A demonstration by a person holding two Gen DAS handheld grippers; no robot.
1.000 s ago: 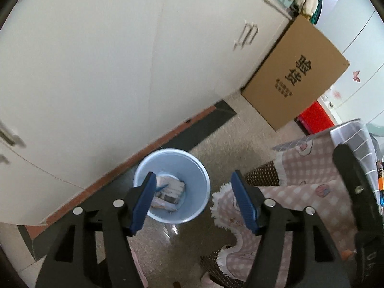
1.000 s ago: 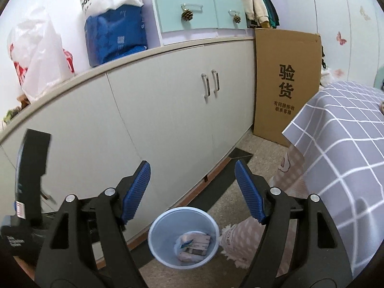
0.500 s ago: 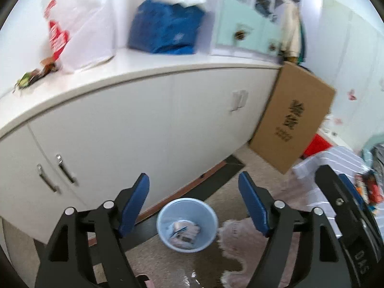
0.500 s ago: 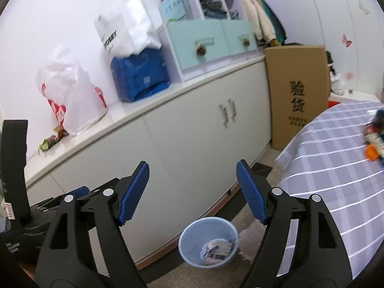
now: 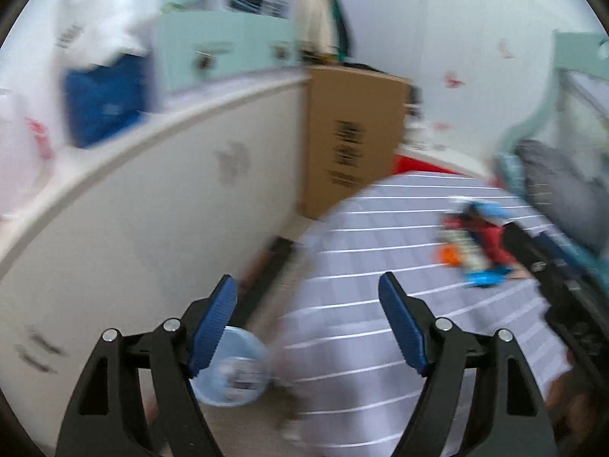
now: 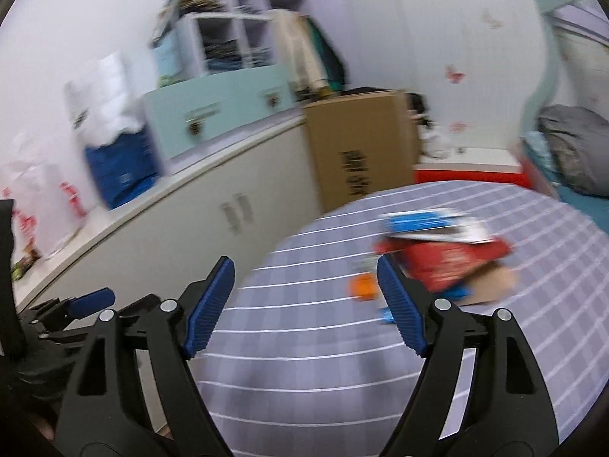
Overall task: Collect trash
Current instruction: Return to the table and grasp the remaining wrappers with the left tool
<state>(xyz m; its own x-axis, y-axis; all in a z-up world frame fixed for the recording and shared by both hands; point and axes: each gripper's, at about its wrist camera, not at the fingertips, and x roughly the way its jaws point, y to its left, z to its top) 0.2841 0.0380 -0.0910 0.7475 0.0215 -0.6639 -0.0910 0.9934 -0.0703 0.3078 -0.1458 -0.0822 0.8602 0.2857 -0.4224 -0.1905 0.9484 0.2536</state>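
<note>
Both views are blurred by motion. A heap of trash [image 5: 475, 243] lies on the table [image 5: 361, 304] with its lilac checked cloth: a red packet [image 6: 445, 262], blue and white wrappers and a small orange piece [image 6: 363, 285]. My left gripper [image 5: 306, 278] is open and empty over the table's near left edge, well short of the heap. My right gripper [image 6: 304, 262] is open and empty too, and its right finger overlaps the heap's left side in the picture. A light blue bin [image 5: 232, 377] with trash inside stands on the floor beside the table.
A long white cabinet [image 5: 152, 209] runs along the left wall, with plastic bags [image 6: 114, 152] and mint drawers on top. A tall cardboard box [image 6: 361, 152] leans at the cabinet's end. A bed with grey bedding [image 6: 571, 152] lies behind the table at the right.
Both grippers rose from above the floor bin and swung right. The checked table and its trash heap now fill the views, and the bin has slid to the lower left.
</note>
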